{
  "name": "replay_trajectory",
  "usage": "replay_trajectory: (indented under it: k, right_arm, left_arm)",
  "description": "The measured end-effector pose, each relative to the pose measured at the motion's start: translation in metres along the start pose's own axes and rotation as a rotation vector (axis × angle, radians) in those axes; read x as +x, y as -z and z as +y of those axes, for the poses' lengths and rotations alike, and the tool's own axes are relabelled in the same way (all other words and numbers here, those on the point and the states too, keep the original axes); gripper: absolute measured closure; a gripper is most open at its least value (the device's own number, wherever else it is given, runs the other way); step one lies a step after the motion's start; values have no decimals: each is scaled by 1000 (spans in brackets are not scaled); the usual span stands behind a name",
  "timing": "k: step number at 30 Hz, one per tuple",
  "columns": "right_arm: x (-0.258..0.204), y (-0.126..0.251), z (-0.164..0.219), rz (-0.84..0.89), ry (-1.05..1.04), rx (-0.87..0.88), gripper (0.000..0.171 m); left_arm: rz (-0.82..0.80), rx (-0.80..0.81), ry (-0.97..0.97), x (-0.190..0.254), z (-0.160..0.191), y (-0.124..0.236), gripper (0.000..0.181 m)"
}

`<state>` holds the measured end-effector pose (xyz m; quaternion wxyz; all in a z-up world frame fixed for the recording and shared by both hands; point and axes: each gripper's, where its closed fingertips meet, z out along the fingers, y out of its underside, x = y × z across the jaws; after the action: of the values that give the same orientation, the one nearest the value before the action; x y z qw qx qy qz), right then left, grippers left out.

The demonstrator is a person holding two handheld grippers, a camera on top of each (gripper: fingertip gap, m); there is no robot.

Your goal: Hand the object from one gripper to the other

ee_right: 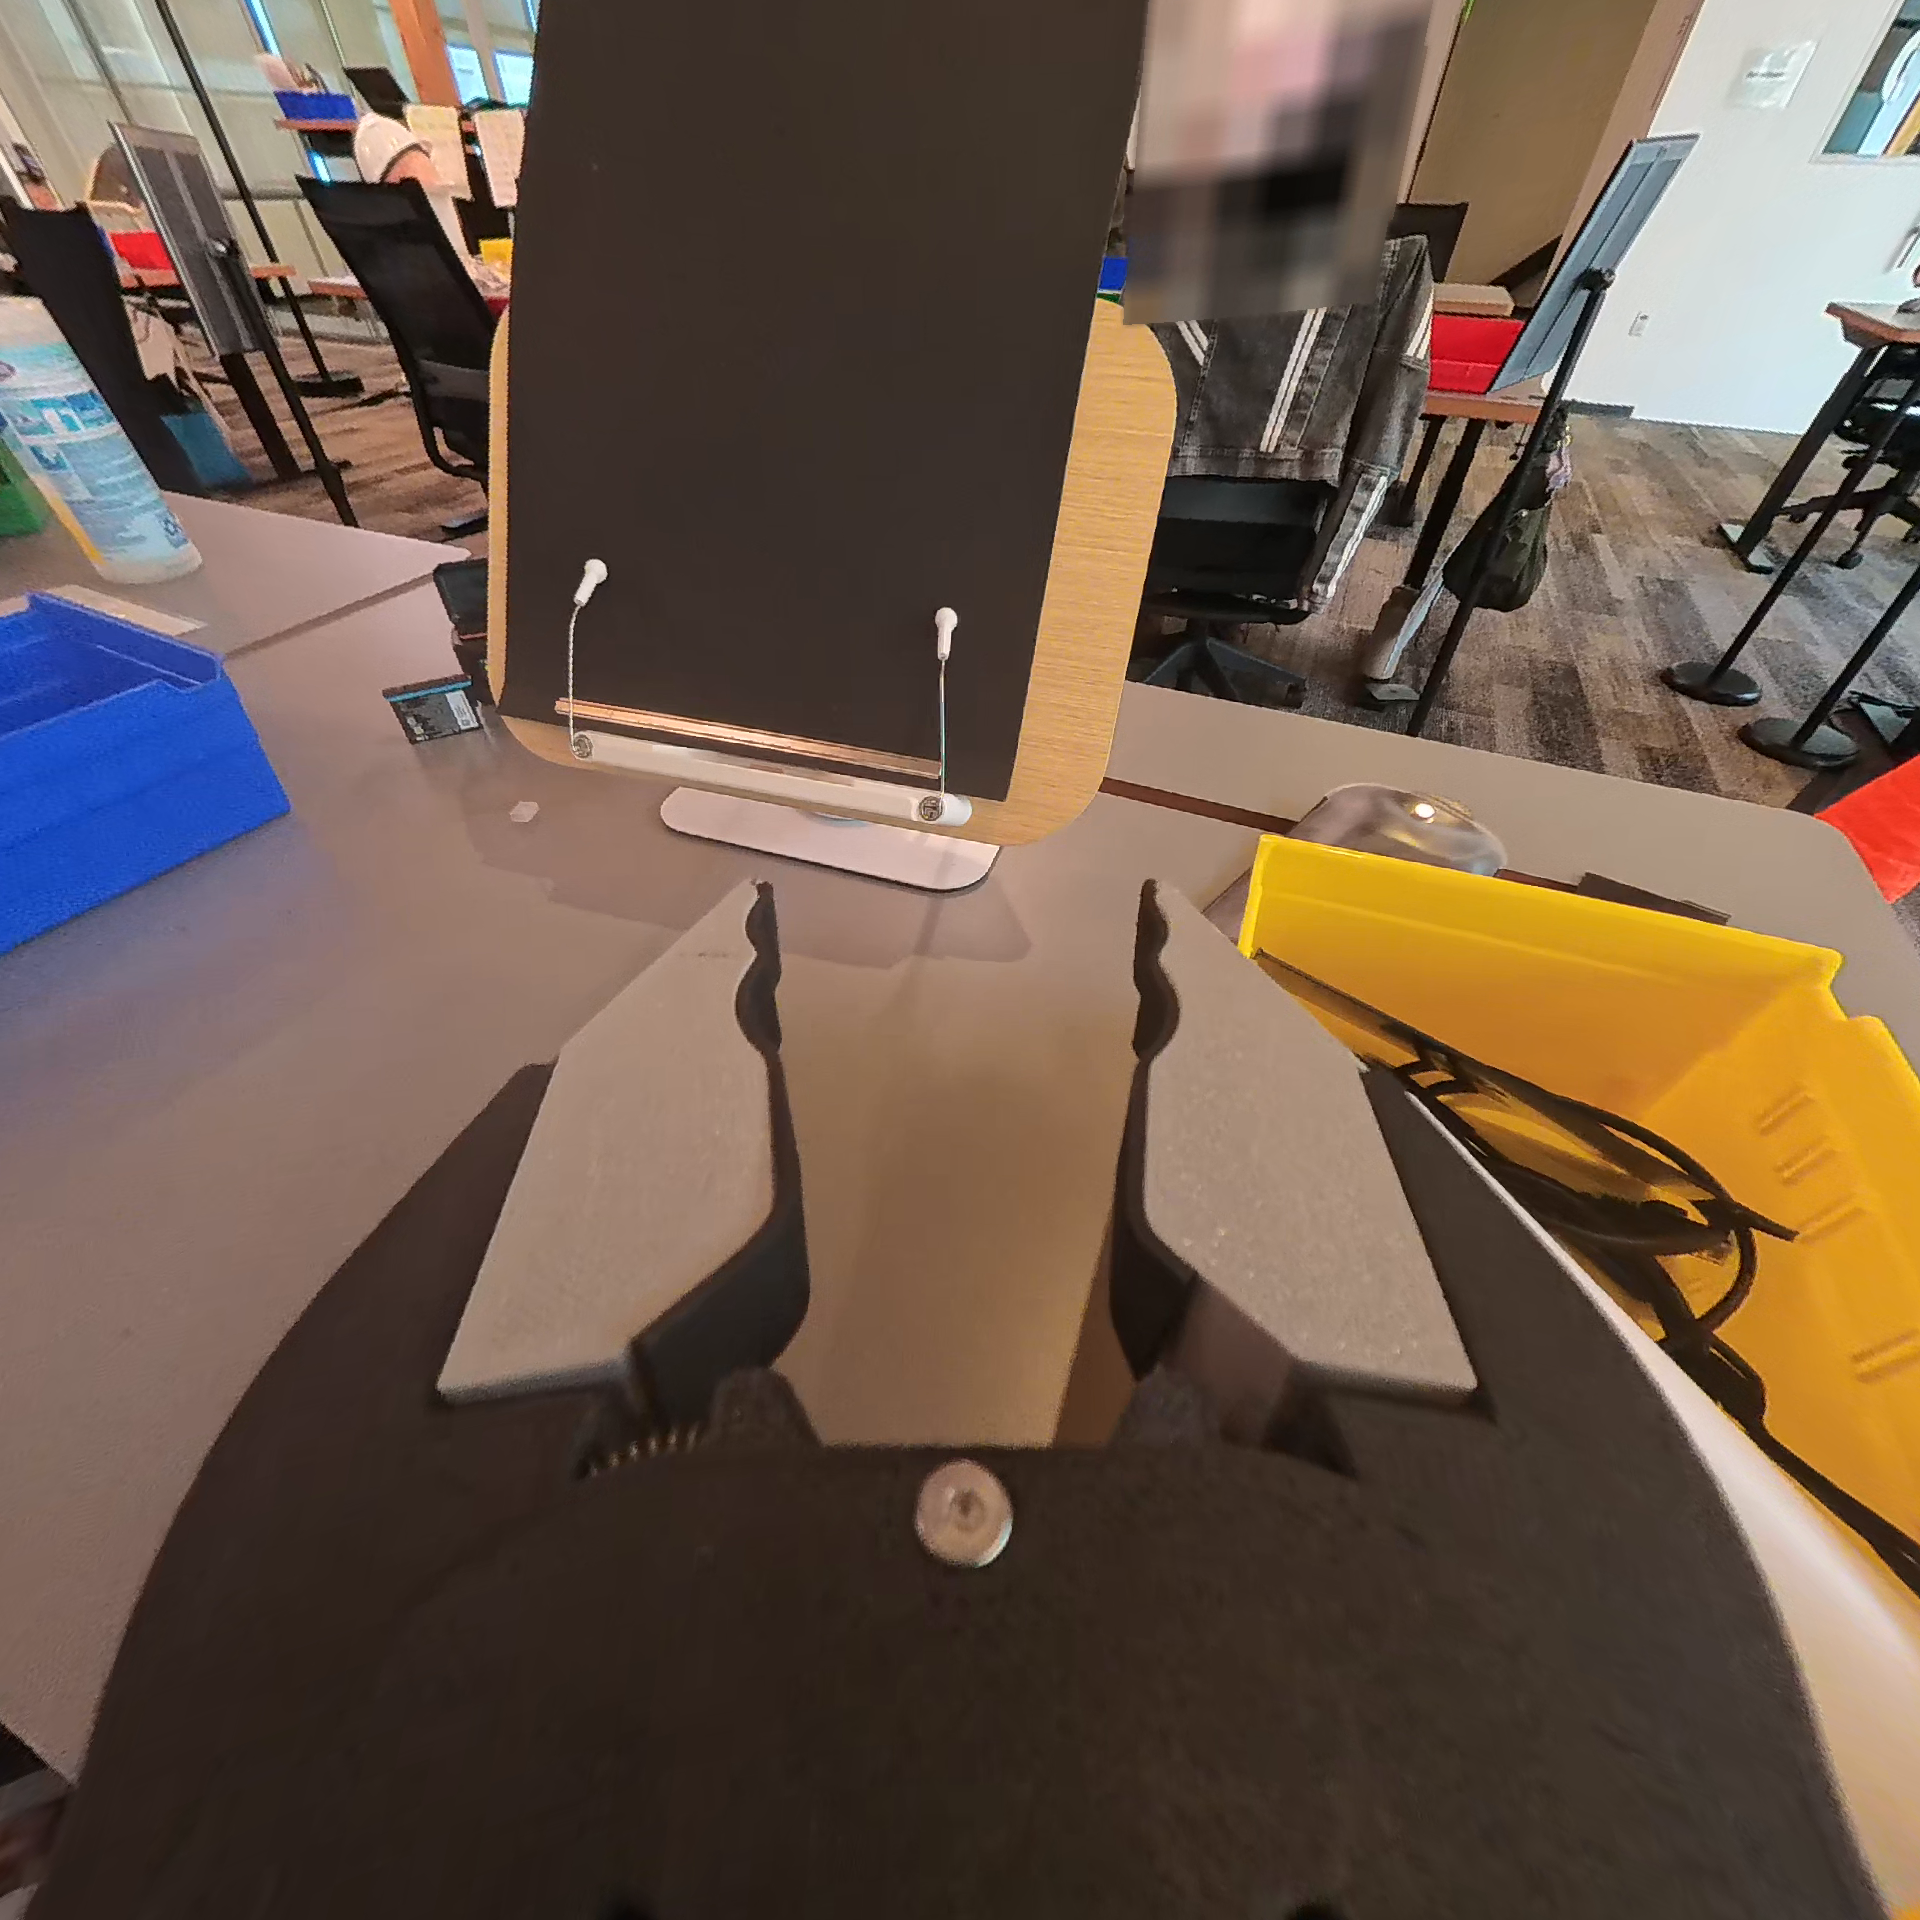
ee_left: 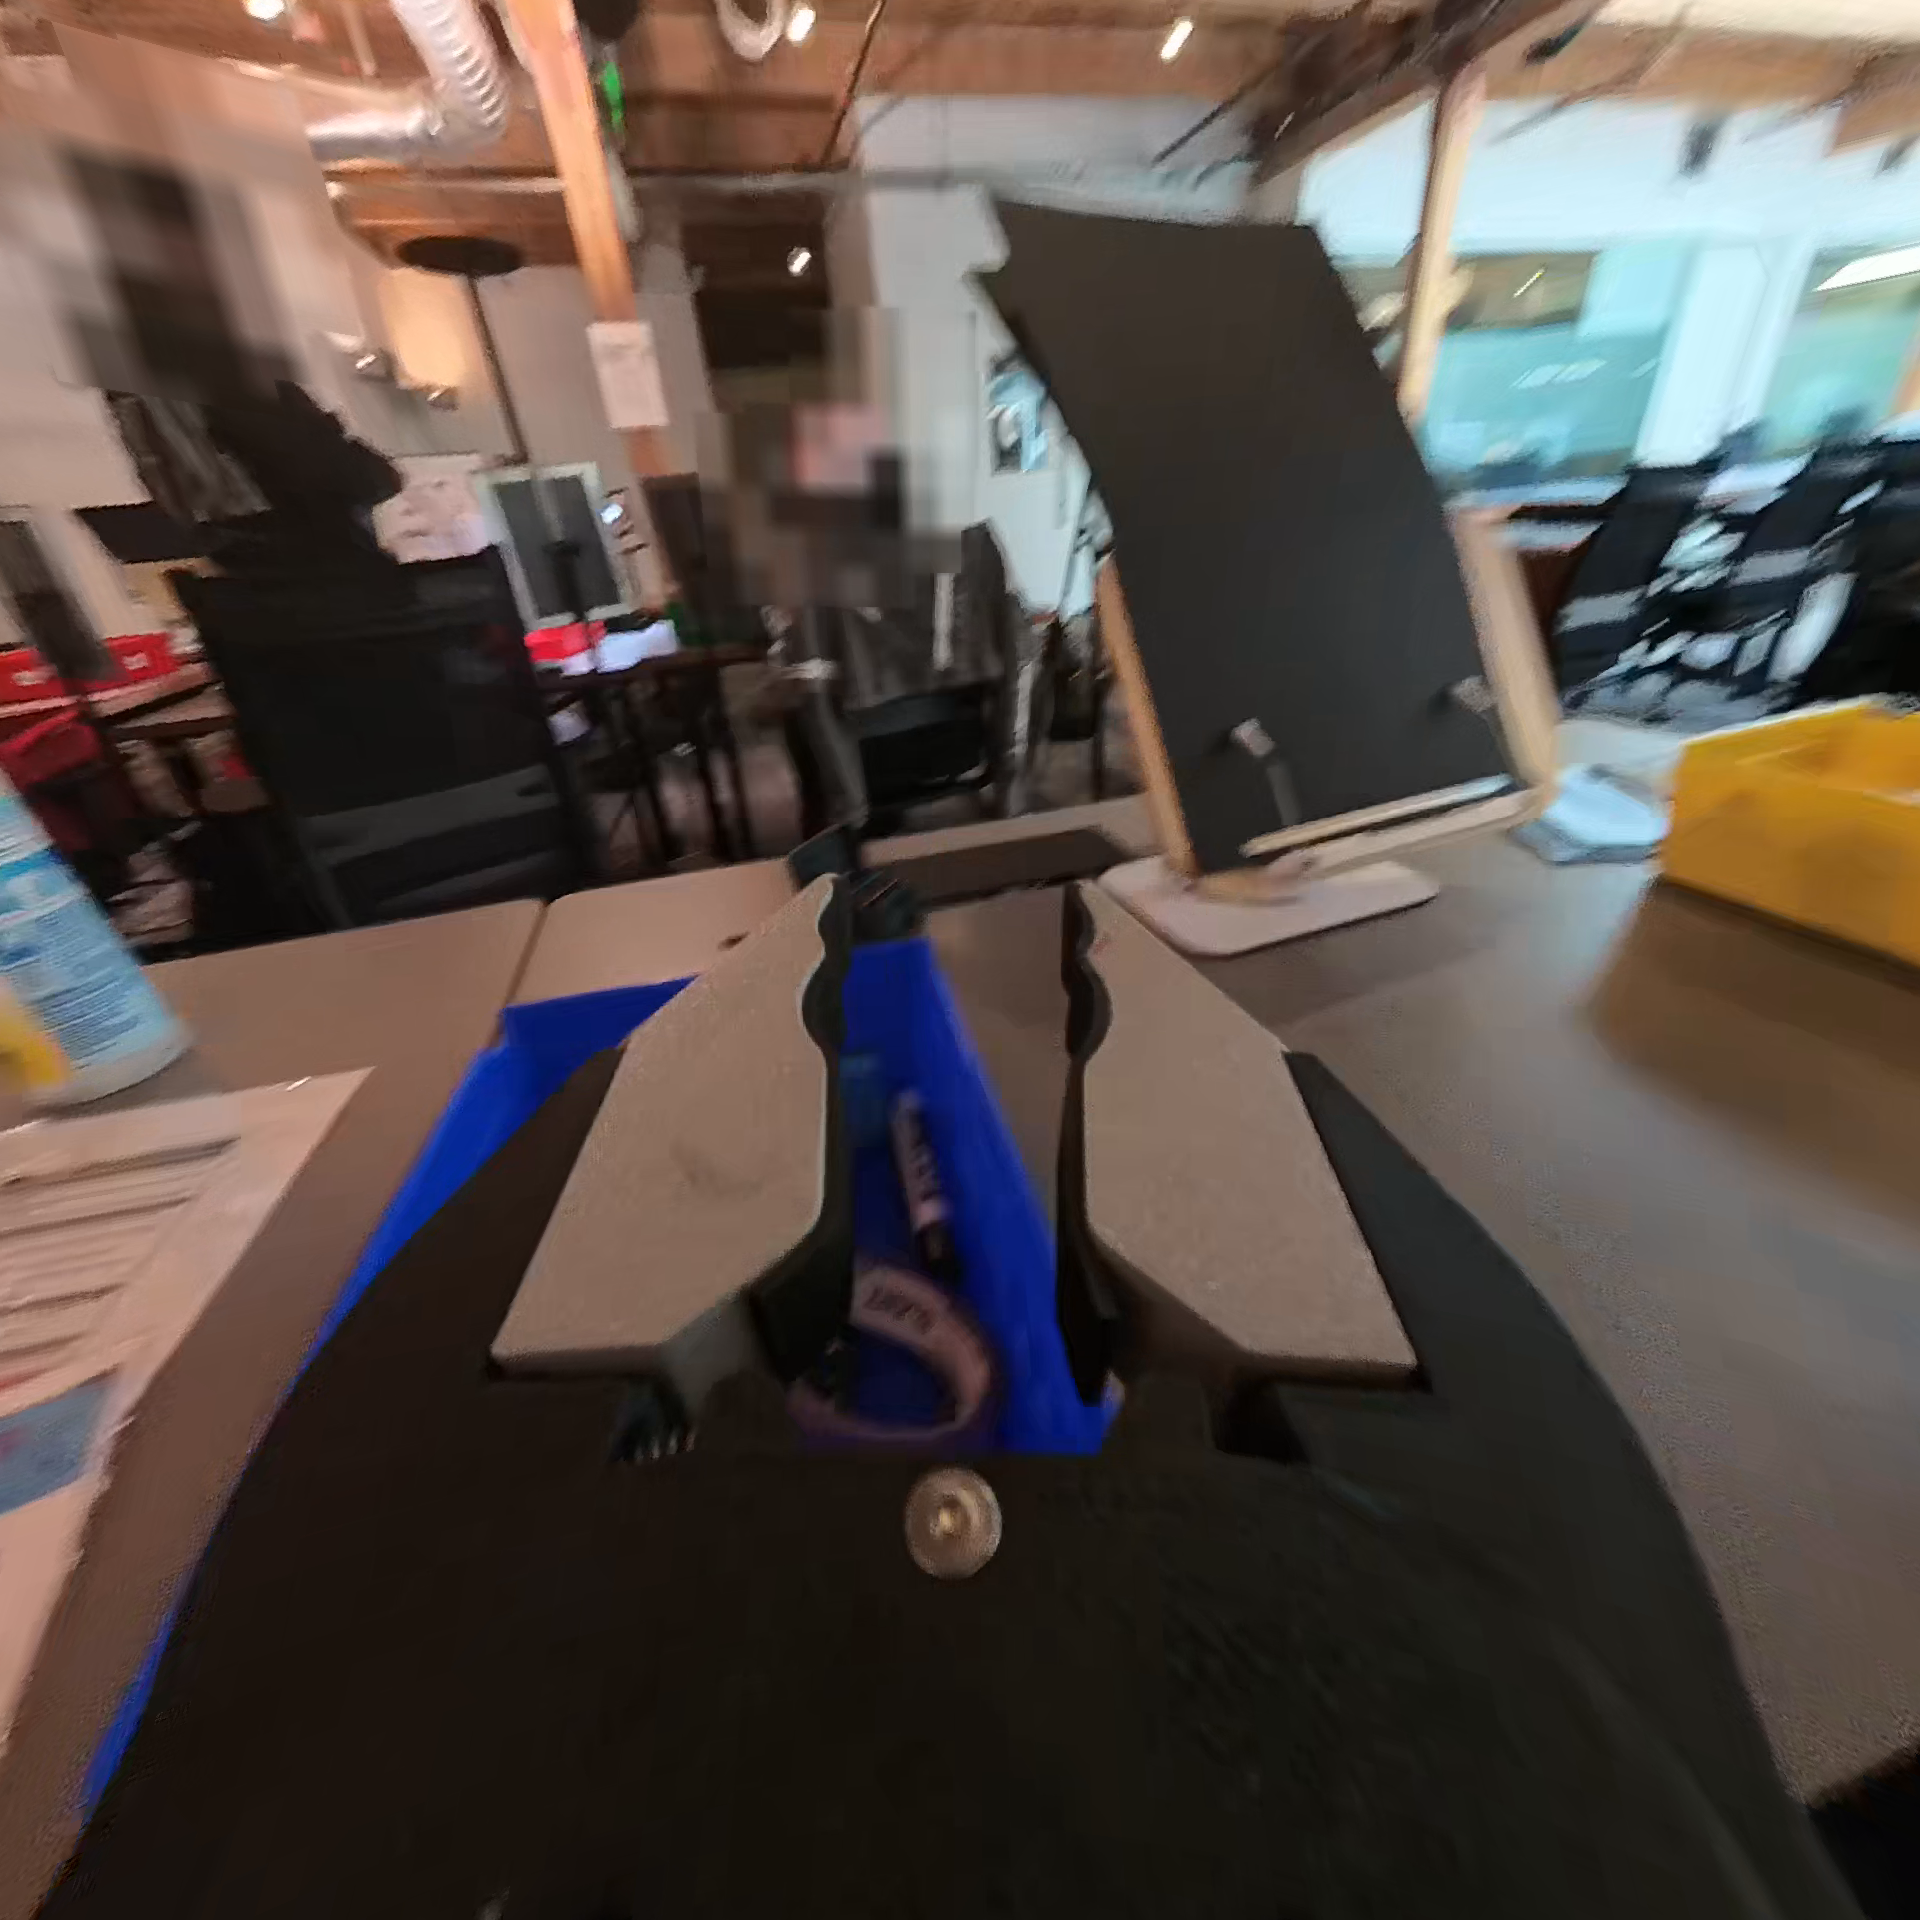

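Observation:
My left gripper [ee_left: 951,914] is open and empty, held over a blue bin [ee_left: 582,1029] on the grey table. Between its fingers I see a purple marker [ee_left: 920,1169] and a roll of purple tape [ee_left: 920,1340] lying in the bin. The left wrist view is blurred. My right gripper [ee_right: 951,914] is open and empty above bare table [ee_right: 935,1195], left of a yellow bin [ee_right: 1558,997] that holds a tangle of black cable [ee_right: 1621,1195]. The blue bin [ee_right: 114,758] also shows at the left of the right wrist view.
A wooden book stand with a black board [ee_right: 810,416] stands at the table's far middle, a small black battery [ee_right: 436,712] beside it. A wipes canister [ee_right: 83,447] stands at the far left. Papers [ee_left: 125,1226] lie left of the blue bin. The yellow bin [ee_left: 1797,831] sits right. The grippers' ends are close to 55 cm from one another.

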<state>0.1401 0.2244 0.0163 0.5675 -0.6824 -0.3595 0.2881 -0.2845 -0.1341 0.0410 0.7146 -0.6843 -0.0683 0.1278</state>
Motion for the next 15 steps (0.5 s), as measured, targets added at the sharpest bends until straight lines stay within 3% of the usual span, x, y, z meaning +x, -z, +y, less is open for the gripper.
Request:
replay_trajectory:
  k: [4, 8, 15]
  right_arm:
    - [-1, 0, 0, -2, 0, 2, 106]
    - [-2, 0, 0, -3, 2, -3, 106]
    - [-1, 1, 0, -1, 5, -2, 106]
  left_arm:
    - [-200, -282, -165, -47, 61, -6, 139]
    - [-207, -520, -164, -59, 123, -18, 131]
    - [-240, -824, -386, -70, 189, -17, 165]
